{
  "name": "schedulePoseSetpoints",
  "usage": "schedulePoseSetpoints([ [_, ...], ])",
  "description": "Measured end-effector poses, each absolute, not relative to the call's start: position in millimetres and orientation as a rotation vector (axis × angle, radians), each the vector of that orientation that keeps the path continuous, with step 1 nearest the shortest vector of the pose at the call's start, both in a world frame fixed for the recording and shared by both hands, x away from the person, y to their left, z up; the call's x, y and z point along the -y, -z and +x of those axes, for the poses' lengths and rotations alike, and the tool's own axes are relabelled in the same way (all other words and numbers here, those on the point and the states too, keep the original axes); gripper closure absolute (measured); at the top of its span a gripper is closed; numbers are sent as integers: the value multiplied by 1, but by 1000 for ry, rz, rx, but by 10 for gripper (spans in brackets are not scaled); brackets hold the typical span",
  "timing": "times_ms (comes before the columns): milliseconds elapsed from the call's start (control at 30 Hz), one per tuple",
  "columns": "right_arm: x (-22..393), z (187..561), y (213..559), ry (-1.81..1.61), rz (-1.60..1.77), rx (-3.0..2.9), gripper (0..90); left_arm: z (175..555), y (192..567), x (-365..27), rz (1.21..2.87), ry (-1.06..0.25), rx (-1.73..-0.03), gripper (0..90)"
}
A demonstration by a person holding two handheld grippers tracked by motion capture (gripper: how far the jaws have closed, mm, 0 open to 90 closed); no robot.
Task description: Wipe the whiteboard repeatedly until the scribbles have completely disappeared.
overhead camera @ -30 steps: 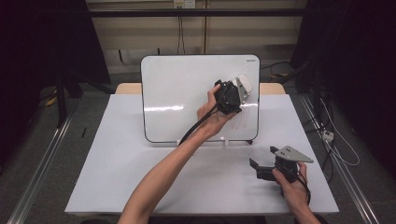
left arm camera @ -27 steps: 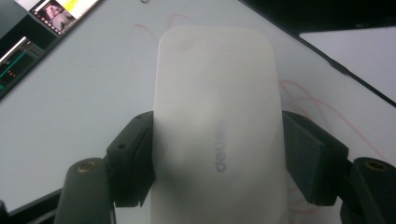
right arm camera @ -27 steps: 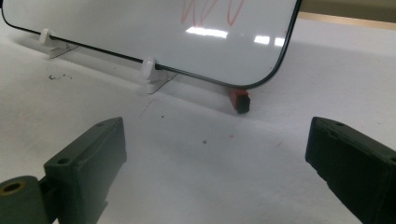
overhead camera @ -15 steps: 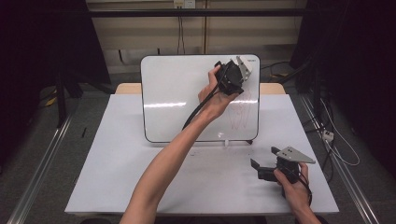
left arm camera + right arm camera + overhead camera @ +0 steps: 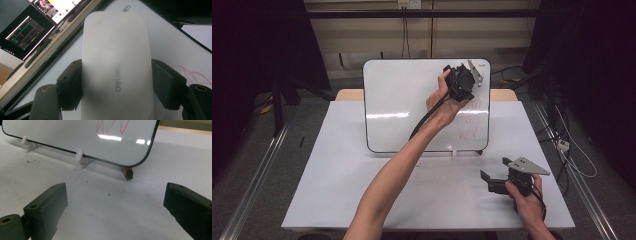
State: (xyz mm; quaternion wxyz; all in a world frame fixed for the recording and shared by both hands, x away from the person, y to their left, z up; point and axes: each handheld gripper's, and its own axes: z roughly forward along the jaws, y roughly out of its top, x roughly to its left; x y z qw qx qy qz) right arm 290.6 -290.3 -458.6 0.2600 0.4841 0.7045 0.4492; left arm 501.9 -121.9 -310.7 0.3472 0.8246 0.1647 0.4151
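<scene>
A white board (image 5: 402,100) stands upright at the back of the table, with red scribbles (image 5: 472,122) on its lower right part. My left gripper (image 5: 465,79) is raised at the board's top right corner. It is shut on a white block eraser (image 5: 116,62), whose sides the black pads (image 5: 71,85) press. The red scribbles (image 5: 192,75) lie off to the side of the eraser. My right gripper (image 5: 488,181) rests low over the table at the front right. It stands open (image 5: 116,205), nothing between its jaws, facing the board's lower corner and the red scribbles (image 5: 110,126).
The board sits on small white feet (image 5: 79,156). A small red and black piece (image 5: 127,173) lies under its lower right corner. The white table top (image 5: 362,190) runs wide in front of the board. Computer screens (image 5: 27,32) stand beyond the table.
My left gripper has carried the eraser up and a little right along the board, from its middle right to the top right corner. The right gripper has stayed put.
</scene>
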Motion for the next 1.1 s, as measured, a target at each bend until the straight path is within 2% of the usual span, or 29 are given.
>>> schedulePoseSetpoints([
  [667, 288, 291, 459, -1211, 1297, -1917, 48, 462, 359, 134, 2139, -1064, -251, 310],
  [1100, 290, 290, 458, -1213, 1300, -1910, 49, 482, 333, 133, 2162, -1015, -281, 310],
])
